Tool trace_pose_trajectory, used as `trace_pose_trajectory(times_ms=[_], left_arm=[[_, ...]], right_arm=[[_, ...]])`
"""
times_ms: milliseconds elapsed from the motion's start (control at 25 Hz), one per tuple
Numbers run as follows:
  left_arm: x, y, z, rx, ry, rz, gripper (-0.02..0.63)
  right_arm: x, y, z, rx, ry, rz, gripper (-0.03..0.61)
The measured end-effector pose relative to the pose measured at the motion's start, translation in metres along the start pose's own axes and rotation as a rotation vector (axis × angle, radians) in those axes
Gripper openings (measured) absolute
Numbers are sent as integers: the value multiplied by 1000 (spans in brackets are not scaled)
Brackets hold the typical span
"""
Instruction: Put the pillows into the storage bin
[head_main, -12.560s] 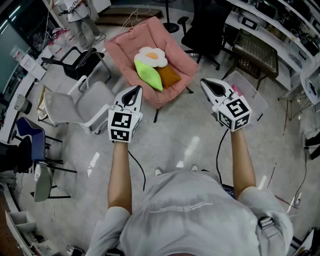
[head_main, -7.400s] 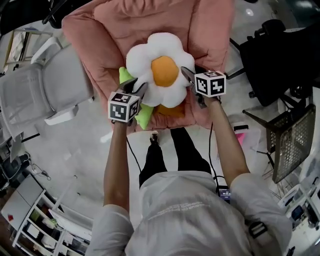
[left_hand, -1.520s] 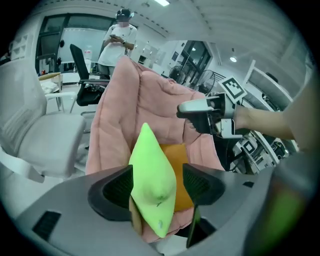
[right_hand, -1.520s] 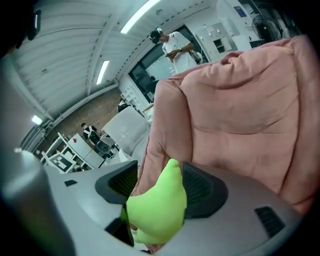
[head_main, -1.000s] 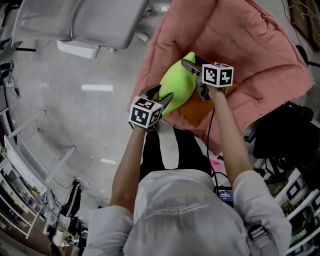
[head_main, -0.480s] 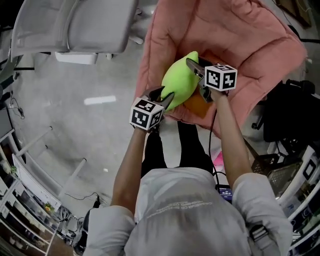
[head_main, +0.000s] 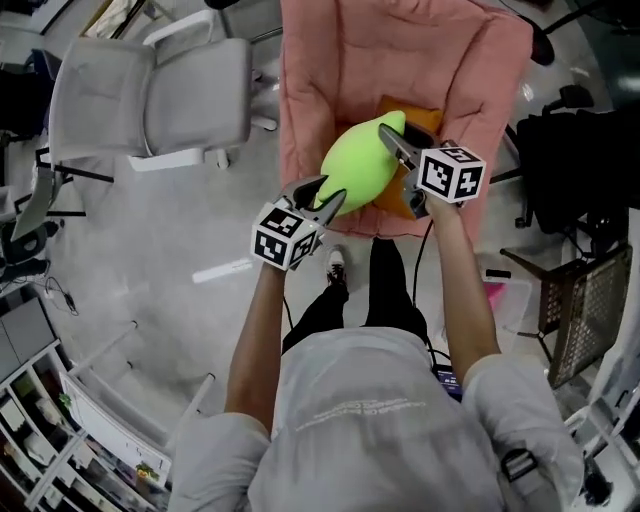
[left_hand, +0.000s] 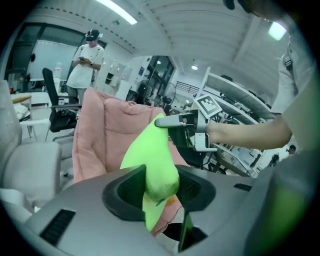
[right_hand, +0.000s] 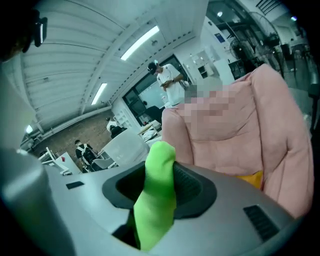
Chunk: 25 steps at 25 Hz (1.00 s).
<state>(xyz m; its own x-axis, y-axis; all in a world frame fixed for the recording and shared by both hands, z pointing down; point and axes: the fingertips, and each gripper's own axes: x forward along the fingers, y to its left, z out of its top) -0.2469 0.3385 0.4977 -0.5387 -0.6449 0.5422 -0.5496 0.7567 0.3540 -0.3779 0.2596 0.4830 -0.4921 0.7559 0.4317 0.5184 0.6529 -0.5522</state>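
Two pillows in sight, both at the pink padded chair (head_main: 330, 80). Underneath, grey polished floor (head_main: 150, 260) streaked with glare. Workshop room, with white shelving (head_main: 40, 400) at 7 o'clock of the head view.

Around the pink chair:
- At its 9 o'clock, one grey armchair (head_main: 190, 95).
- At its 3 o'clock, one black office chair (head_main: 560, 160).
- Toward 4 o'clock, one wire rack (head_main: 585, 310).
- Also toward 4 o'clock, one pale see-through bin (head_main: 510, 305), well apart from the pillows.

Green pillow (head_main: 358, 170) up off the seat, slung between two grippers and covering the middle of the orange pillow (head_main: 395, 105) lying on the seat below.

Left gripper (head_main: 333, 190) at the green pillow's 7 o'clock end, right gripper (head_main: 396, 135) at its 1 o'clock end. Jaws of both just lately closing, now set narrow and pinching green fabric. Bulging fold squeezed in the left pair, tall ridge squeezed in the right pair.

Far behind, one standing person (left_hand: 85, 60) in the left gripper view. Three people in the right gripper view: one standing (right_hand: 167, 80) at 12 o'clock, two more at about 9 o'clock.
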Motion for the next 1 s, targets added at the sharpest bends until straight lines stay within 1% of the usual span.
trace_pose_trajectory(times_ms=[120, 280, 440, 560, 680, 760, 880, 1000], left_arm=[[-14, -22, 15, 93, -2, -82, 164], [-12, -59, 34, 212, 3, -217, 164], [4, -109, 46, 302, 17, -325, 164], [26, -154, 49, 372, 36, -418, 164], [47, -205, 42, 438, 65, -512, 164], [58, -242, 35, 479, 89, -570, 164], [75, -302, 20, 542, 134, -649, 164], [92, -368, -1, 601, 175, -722, 164]], right_arm=[[-42, 13, 9, 2, -77, -64, 175], [-110, 14, 14, -4, -167, -178, 175], [-178, -1, 10, 30, -238, -272, 175], [-237, -20, 0, 69, -306, -366, 175], [-301, -38, -22, 120, -379, -461, 175], [-344, -49, -41, 174, -432, -512, 175], [-410, -65, -77, 261, -492, -572, 174], [-480, -79, -117, 320, -544, -627, 175]])
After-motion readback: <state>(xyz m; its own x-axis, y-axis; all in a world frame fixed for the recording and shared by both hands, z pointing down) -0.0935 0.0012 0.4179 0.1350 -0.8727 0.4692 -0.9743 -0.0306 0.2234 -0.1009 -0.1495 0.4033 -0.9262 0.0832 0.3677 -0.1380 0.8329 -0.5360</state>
